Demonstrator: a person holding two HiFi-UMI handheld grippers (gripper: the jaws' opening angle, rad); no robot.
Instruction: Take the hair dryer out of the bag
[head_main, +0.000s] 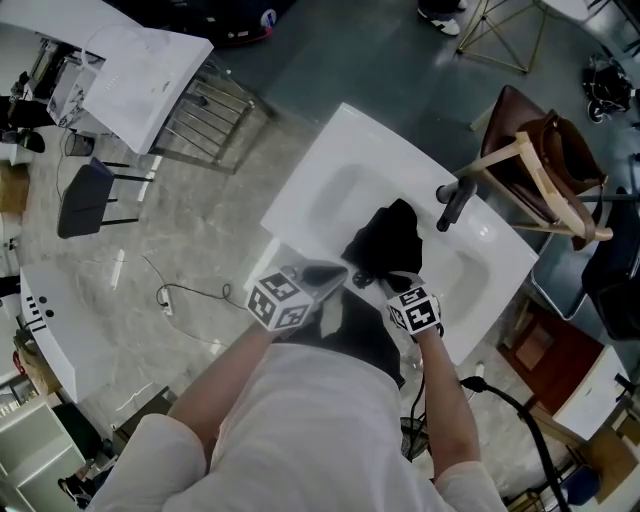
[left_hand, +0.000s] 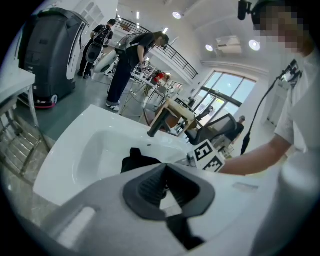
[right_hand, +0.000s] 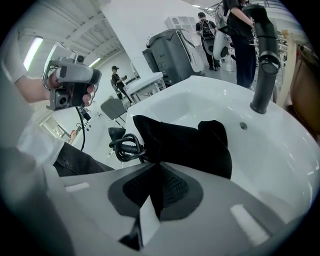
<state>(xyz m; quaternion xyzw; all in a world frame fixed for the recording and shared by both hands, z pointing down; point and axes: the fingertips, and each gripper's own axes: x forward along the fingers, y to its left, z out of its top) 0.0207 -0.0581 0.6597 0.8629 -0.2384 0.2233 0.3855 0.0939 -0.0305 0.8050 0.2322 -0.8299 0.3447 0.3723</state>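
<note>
Bag (right_hand: 185, 145) in sink (right_hand: 280, 165), near edge pinched between right gripper (right_hand: 156, 172) jaws.

Bag in the basin, faucet at its right.

The bag (head_main: 388, 238) lies in the basin (head_main: 335, 185), toward the near right part of it. The faucet (head_main: 455, 203) stands on the rim just right of the bag. A coiled cord (right_hand: 124, 145) lies against the bag's near left edge. My left gripper (head_main: 332, 272) is over the basin's near rim, left of the cord. My right gripper (head_main: 398, 284) is at the bag's near edge, right of the cord. A chair (head_main: 545, 170) stands beyond the basin on the right. A rack (head_main: 205, 120) stands well apart on the far left.
</note>
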